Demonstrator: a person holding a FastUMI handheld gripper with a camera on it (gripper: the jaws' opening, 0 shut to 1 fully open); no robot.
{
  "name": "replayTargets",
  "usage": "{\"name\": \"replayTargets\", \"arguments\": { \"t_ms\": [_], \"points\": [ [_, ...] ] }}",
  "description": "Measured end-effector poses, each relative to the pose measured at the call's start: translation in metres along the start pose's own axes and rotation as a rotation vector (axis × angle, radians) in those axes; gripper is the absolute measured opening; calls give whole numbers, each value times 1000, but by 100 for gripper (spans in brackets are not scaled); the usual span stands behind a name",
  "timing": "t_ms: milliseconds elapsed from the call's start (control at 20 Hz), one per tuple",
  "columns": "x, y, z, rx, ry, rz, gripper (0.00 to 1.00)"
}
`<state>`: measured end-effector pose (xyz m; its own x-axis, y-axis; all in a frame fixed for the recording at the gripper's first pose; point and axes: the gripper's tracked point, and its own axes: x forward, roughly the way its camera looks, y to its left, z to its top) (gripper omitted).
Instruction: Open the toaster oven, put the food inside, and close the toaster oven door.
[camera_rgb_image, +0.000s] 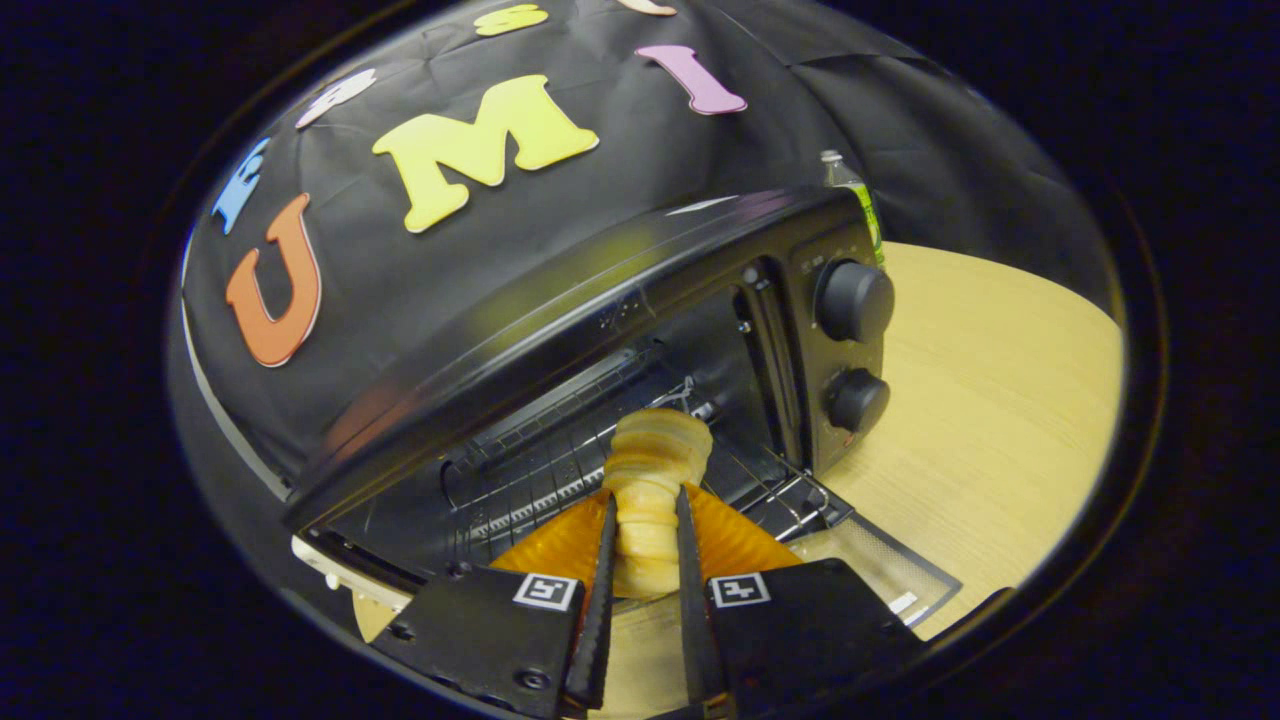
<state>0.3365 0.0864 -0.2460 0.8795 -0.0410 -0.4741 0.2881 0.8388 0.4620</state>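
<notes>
The tool (645, 545) is clamped on a croissant (650, 490), one finger pressing on each side of it. The pastry is held just in front of the open mouth of the toaster oven (640, 330), above the lowered glass door (880, 570) and close to the front edge of the wire rack (560, 470).

I judge that the step in hand is to carry the food inside. To do it well, the tool should go straight forward and low, so that the croissant passes under the upper edge of the opening. The croissant should be lowered until it rests on the rack, and only then the fingers should part. A gentle grip is better, because such a pastry crushes easily.

The long axis of the croissant runs along the fingers. Its free, rounded end points away from the tool, into the oven.
</notes>
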Motion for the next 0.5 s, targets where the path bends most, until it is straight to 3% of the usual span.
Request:
{"name": "replayTargets", "arguments": {
  "t_ms": [200, 400, 500],
  "points": [
    [12, 11, 1, -32, -7, 8, 36],
    [11, 24, 2, -49, -13, 65, 58],
    [1, 25, 3, -69, -6, 75, 78]
  ]
}}
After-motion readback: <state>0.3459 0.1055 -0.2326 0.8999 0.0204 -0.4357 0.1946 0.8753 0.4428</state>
